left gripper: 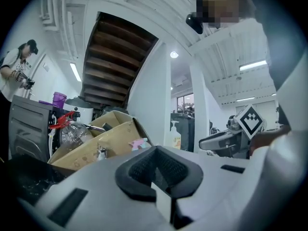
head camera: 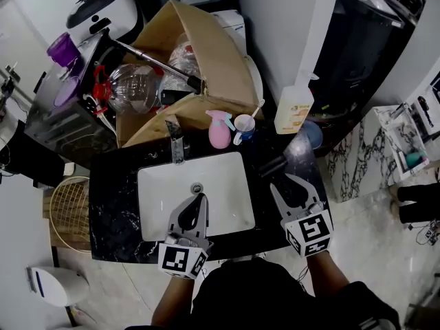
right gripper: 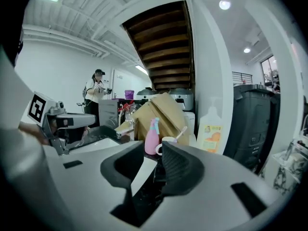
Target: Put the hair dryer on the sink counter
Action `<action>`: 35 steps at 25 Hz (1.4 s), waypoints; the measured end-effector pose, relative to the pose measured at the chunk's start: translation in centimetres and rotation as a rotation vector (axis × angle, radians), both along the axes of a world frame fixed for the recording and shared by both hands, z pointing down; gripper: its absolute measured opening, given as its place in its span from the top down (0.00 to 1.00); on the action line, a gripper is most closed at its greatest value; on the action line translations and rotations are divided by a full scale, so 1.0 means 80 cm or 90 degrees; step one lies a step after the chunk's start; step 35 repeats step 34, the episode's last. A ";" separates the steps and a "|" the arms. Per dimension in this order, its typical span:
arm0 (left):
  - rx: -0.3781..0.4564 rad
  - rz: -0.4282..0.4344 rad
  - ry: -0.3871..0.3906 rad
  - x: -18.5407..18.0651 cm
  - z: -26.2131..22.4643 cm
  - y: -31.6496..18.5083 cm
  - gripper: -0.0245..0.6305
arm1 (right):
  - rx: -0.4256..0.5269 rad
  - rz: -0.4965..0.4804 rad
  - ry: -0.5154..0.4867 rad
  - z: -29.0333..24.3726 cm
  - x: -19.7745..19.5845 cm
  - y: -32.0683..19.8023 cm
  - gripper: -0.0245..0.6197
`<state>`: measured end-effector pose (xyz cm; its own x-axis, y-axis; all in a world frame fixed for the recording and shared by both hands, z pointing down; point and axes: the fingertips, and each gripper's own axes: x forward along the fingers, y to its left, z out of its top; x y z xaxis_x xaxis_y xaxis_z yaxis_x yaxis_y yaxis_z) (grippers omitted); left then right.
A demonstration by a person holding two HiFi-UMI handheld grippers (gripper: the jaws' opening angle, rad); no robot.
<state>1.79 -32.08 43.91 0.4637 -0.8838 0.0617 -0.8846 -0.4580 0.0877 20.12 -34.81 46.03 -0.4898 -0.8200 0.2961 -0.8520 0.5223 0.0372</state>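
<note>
The hair dryer (head camera: 300, 145), a rounded grey-blue body with a dark handle, lies on the black marble sink counter (head camera: 113, 198) at its right end, next to the white basin (head camera: 220, 184). My right gripper (head camera: 285, 183) hovers just in front of it. Its jaws stand apart, and in the right gripper view only counter and basin edge show between the jaws of the right gripper (right gripper: 147, 160). My left gripper (head camera: 199, 201) hangs over the front of the basin. Its jaws meet with nothing held, as the left gripper view of the left gripper (left gripper: 159, 170) also shows.
Behind the basin stand a faucet (head camera: 177, 143), a pink spray bottle (head camera: 219, 130), a white cup with a toothbrush (head camera: 243, 124) and a soap pump bottle (head camera: 293, 107). A cluttered cardboard box (head camera: 206, 60) sits behind them. A wicker basket (head camera: 69, 212) is at the counter's left.
</note>
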 end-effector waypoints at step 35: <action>-0.003 0.018 -0.021 0.009 0.005 0.015 0.97 | 0.045 0.016 -0.001 -0.014 -0.009 0.033 0.96</action>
